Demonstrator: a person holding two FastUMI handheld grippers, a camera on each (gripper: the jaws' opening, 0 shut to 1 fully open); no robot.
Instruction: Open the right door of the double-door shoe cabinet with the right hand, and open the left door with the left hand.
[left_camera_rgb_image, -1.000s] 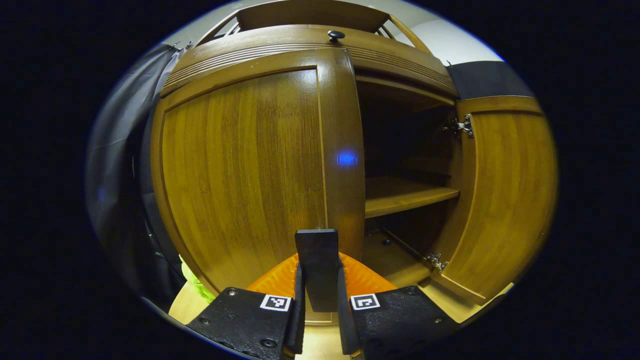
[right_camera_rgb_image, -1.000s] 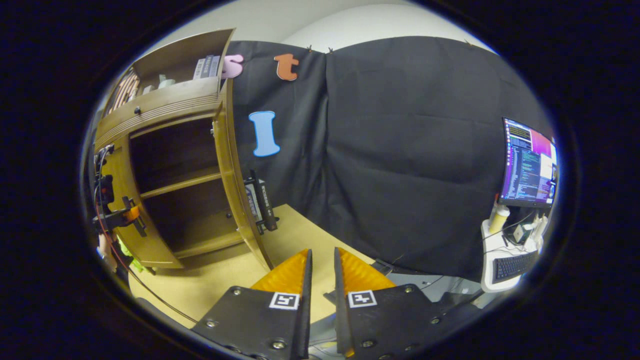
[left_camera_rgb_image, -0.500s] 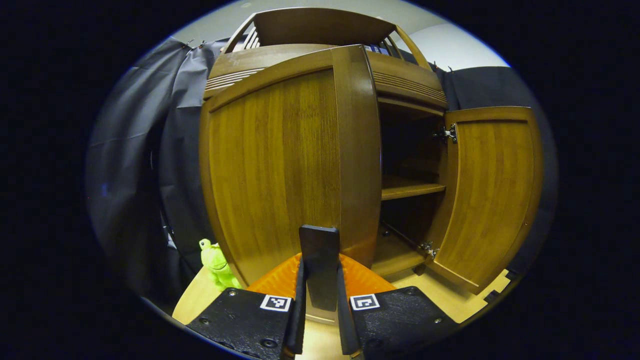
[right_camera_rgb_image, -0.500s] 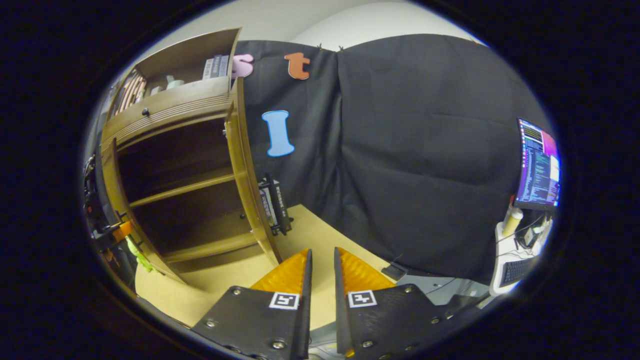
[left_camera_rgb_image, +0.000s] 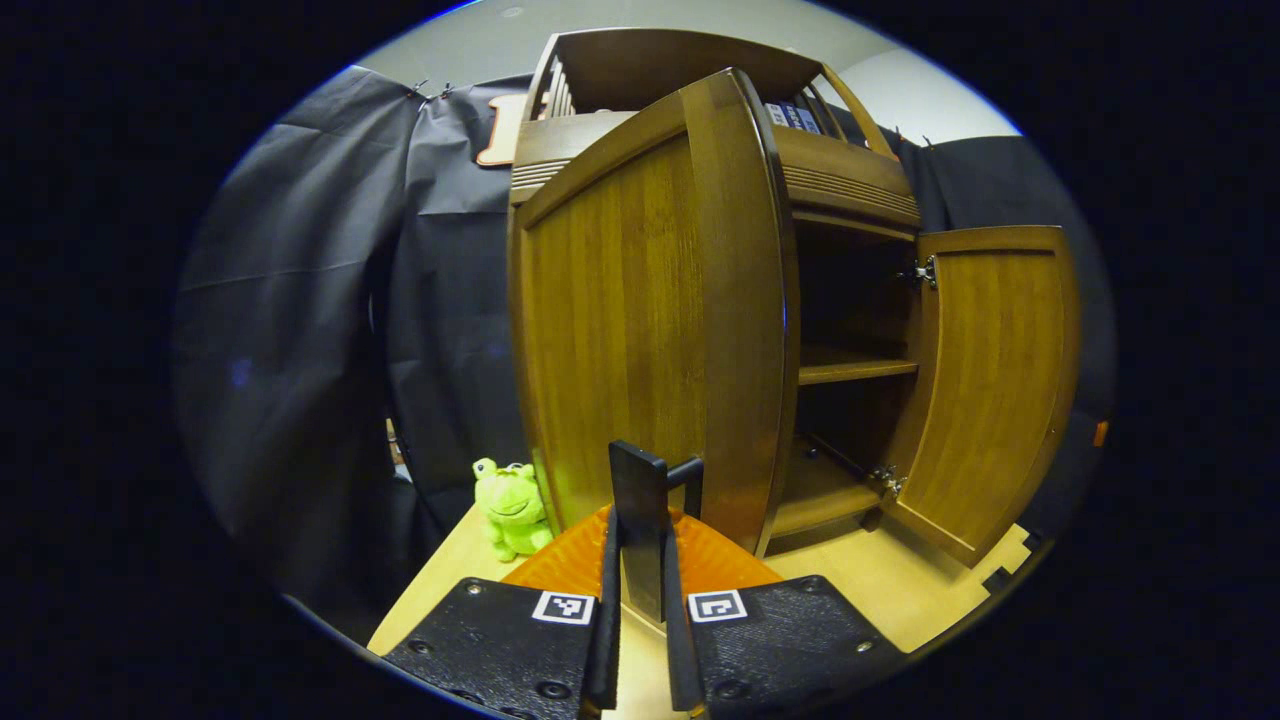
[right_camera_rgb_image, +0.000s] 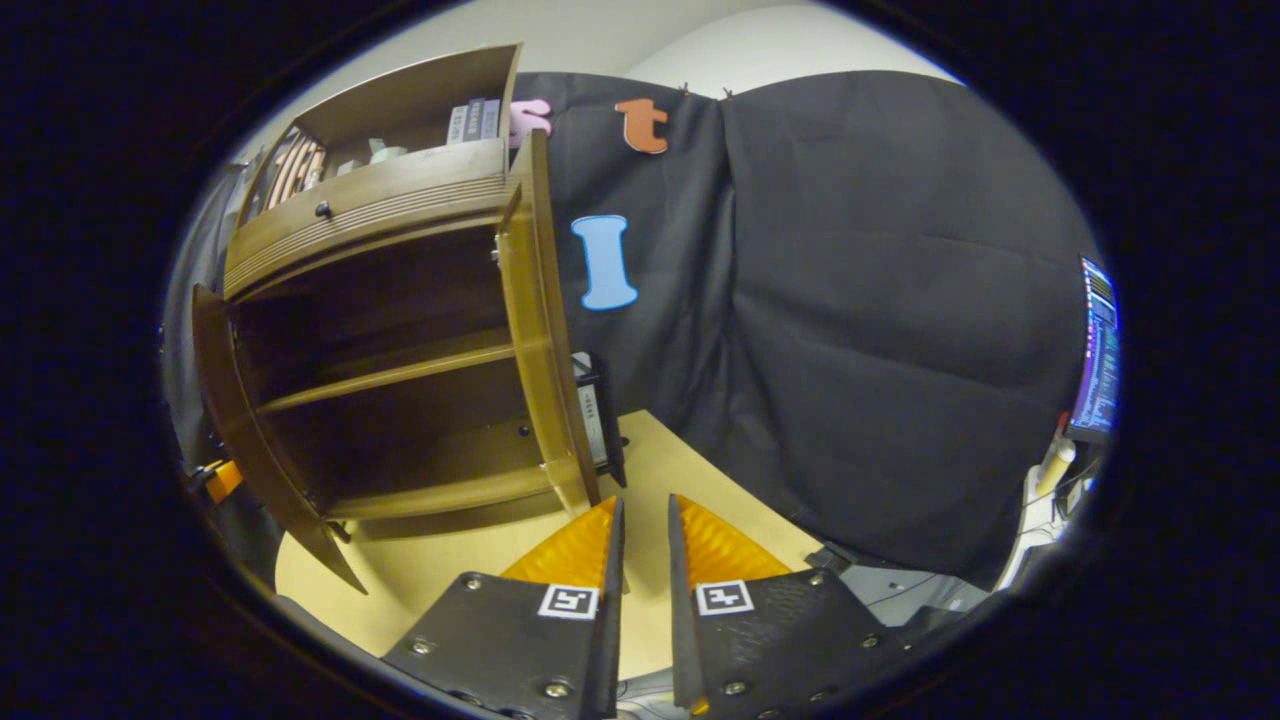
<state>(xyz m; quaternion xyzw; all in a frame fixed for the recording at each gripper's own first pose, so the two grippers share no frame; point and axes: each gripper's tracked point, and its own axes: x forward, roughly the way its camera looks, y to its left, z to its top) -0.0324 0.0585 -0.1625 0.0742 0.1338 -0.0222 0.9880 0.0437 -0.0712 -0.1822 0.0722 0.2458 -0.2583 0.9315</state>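
Observation:
The brown wooden shoe cabinet (left_camera_rgb_image: 840, 180) stands on a light table. Its left door (left_camera_rgb_image: 640, 320) is swung well out, and my left gripper (left_camera_rgb_image: 640, 535) is shut on that door's black bar handle (left_camera_rgb_image: 638, 480). The right door (left_camera_rgb_image: 990, 380) hangs wide open, showing dark shelves (left_camera_rgb_image: 855, 370). In the right gripper view the cabinet (right_camera_rgb_image: 380, 200) sits to the left, its right door (right_camera_rgb_image: 540, 320) edge-on and its left door (right_camera_rgb_image: 230, 400) at the far left. My right gripper (right_camera_rgb_image: 640, 520) hovers over the table away from the cabinet, its fingers nearly together with nothing between them.
A green frog toy (left_camera_rgb_image: 510, 505) sits by the cabinet's left side. A black device (right_camera_rgb_image: 595, 420) leans behind the right door. The table top (right_camera_rgb_image: 700, 470) runs to the black cloth wall. A lit monitor (right_camera_rgb_image: 1095, 350) is at the far right.
The left door has swung much further open with my left gripper holding its handle. The right gripper has shifted a little, bringing the cabinet nearer the middle of its view.

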